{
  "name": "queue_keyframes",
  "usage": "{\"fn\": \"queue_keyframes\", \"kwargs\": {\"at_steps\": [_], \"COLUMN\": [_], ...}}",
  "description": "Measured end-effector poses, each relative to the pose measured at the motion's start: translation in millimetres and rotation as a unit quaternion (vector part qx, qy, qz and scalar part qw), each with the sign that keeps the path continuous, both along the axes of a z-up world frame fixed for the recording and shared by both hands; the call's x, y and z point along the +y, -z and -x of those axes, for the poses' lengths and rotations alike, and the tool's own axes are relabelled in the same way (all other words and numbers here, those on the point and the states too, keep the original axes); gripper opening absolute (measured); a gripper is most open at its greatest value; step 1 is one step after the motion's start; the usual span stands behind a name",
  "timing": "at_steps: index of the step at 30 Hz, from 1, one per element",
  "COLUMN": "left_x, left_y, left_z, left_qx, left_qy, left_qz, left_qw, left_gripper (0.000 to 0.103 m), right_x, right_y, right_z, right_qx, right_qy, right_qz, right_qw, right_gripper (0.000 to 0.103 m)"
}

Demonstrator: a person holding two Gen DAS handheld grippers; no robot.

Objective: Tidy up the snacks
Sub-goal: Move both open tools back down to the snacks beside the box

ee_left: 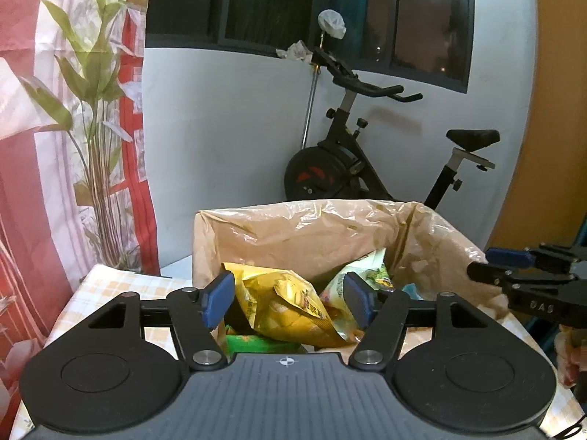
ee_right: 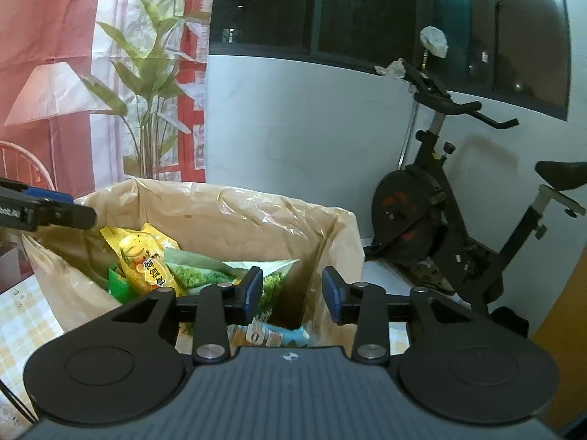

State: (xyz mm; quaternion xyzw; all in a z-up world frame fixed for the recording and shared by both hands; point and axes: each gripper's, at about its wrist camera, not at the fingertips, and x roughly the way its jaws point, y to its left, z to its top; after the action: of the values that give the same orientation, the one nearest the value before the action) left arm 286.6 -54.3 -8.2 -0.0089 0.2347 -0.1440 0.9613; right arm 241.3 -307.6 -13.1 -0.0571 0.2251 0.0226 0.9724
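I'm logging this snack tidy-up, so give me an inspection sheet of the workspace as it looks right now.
Surface: table with checked cloth, carrying the bag.
Job's things: tan plastic bag standing open; inside, a yellow snack packet, a green and white packet, a green packet and a light blue packet.
Clutter: nothing seen on the cloth that shows.
Grippers: left gripper open over the bag mouth, yellow packet behind its gap; right gripper open at the bag's right wall, pads pressing nothing.
Cables: thin dark cord at the lower left edge of the right wrist view.
Surroundings: exercise bike, dark window, printed red curtain.
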Motion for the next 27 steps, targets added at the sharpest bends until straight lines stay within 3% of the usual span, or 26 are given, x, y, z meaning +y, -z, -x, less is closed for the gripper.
{"fn": "queue_keyframes", "kwargs": {"at_steps": [12,21,27], "left_x": [20.7,32.6,35.5], "left_y": [5.8,30.7,52.0], "left_z": [50.0,78.9,87.4], "left_qx": [-0.015,-0.005,0.012], "left_qy": [-0.003,-0.024,-0.033], "left_qz": [0.003,0.019,0.029], "left_qw": [0.9999,0.9995,0.9990], "left_gripper": [0.068,0.068,0.068], "right_x": [12.8,13.6,11.9], "right_y": [8.9,20.5,39.7], "right_z": [42.7,72.8,87.5], "right_qx": [-0.023,-0.039,-0.025], "right_qy": [0.004,0.008,0.006], "right_qz": [-0.025,-0.035,-0.034], "right_qw": [0.999,0.999,0.999], "right_gripper": [0.043,0.043,0.043]}}
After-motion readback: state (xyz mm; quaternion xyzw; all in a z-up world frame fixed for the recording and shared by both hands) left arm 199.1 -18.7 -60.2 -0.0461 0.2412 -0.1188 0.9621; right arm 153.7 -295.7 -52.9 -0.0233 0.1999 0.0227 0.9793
